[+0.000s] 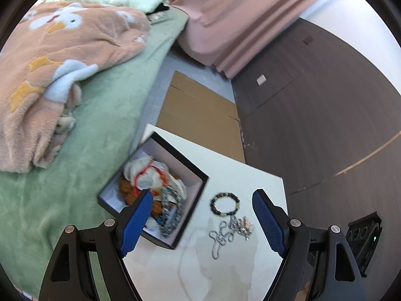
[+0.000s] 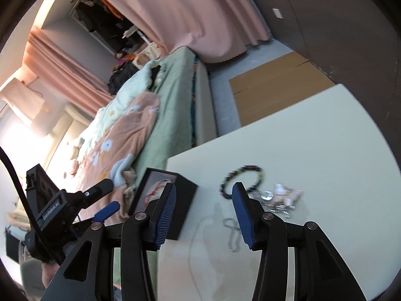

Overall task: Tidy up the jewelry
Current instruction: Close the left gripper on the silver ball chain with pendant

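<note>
Bright daylight glare at window (image 2: pixel 15 135); soft shadows on table (image 2: pixel 313 150); motion blur; fisheye edges bent, dark.

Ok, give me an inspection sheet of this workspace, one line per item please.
Surface: white table, faint stains near its front edge.
Job's things: black box open, filled with tangled jewelry; beaded bracelet, silver chain and a small charm cluster lie on the table beside it.
Clutter: nothing seen.
Grippers: left gripper open, empty; right gripper open, nothing between its pads.
Cables: black cable at the left edge of the right wrist view.
Surroundings: bed with peach blanket, pink curtain, flat cardboard on the floor.
</note>
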`<state>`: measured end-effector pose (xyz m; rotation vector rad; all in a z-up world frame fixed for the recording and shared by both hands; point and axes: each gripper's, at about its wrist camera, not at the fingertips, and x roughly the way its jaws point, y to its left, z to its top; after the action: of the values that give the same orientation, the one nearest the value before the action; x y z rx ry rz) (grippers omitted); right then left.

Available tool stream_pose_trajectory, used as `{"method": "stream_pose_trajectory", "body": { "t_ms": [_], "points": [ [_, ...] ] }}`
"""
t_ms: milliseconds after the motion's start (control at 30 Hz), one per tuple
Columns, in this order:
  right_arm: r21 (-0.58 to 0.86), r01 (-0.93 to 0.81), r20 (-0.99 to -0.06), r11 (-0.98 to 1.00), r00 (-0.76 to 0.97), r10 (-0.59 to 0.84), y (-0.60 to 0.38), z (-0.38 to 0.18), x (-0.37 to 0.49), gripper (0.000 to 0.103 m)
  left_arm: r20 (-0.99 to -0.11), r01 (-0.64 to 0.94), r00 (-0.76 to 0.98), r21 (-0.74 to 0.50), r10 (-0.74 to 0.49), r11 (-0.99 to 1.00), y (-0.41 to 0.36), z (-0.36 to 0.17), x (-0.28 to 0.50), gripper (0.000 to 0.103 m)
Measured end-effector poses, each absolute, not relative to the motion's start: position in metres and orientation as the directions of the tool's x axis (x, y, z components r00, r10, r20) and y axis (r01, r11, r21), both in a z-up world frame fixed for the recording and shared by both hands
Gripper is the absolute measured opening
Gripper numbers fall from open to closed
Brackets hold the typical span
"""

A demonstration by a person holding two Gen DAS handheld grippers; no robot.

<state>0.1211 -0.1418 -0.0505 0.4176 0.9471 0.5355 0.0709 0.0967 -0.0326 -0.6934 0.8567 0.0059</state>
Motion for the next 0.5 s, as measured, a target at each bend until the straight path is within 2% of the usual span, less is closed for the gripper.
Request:
{"method": "stream_pose_trajectory", "body": {
  "t_ms": [100, 167, 200, 367, 500],
  "points": [
    [0.544, -0.231, -0.663, 0.806, 0.469, 0.583, -0.153, -0.052, 0.119, 0.053, -0.698, -0.253, 0.662, -0.552, -0.274, 0.794, 0.084, -0.033, 0.072, 0.082],
    [0.546, -0.216, -0.663, 0.809, 0.479, 0.575, -0.163, -0.053, 0.117, 0.067, -0.703, -0.244, 0.653, -0.546, -0.28, 0.802, 0.075, -0.035, 0.073, 0.082],
    [0.545, -0.209, -0.662, 0.812, 0.487, 0.57, -0.167, -0.053, 0.117, 0.069, -0.706, -0.239, 0.65, -0.541, -0.281, 0.807, 0.071, -0.036, 0.074, 0.082],
    [0.533, -0.166, -0.688, 0.829, 0.485, 0.54, -0.185, -0.057, 0.119, 0.069, -0.721, -0.199, 0.631, -0.508, -0.286, 0.838, 0.047, -0.041, 0.077, 0.082],
    [0.493, -0.093, -0.751, 0.865, 0.456, 0.477, -0.198, -0.07, 0.124, 0.069, -0.736, -0.173, 0.61, -0.487, -0.295, 0.856, 0.029, -0.048, 0.084, 0.082]
  ]
}}
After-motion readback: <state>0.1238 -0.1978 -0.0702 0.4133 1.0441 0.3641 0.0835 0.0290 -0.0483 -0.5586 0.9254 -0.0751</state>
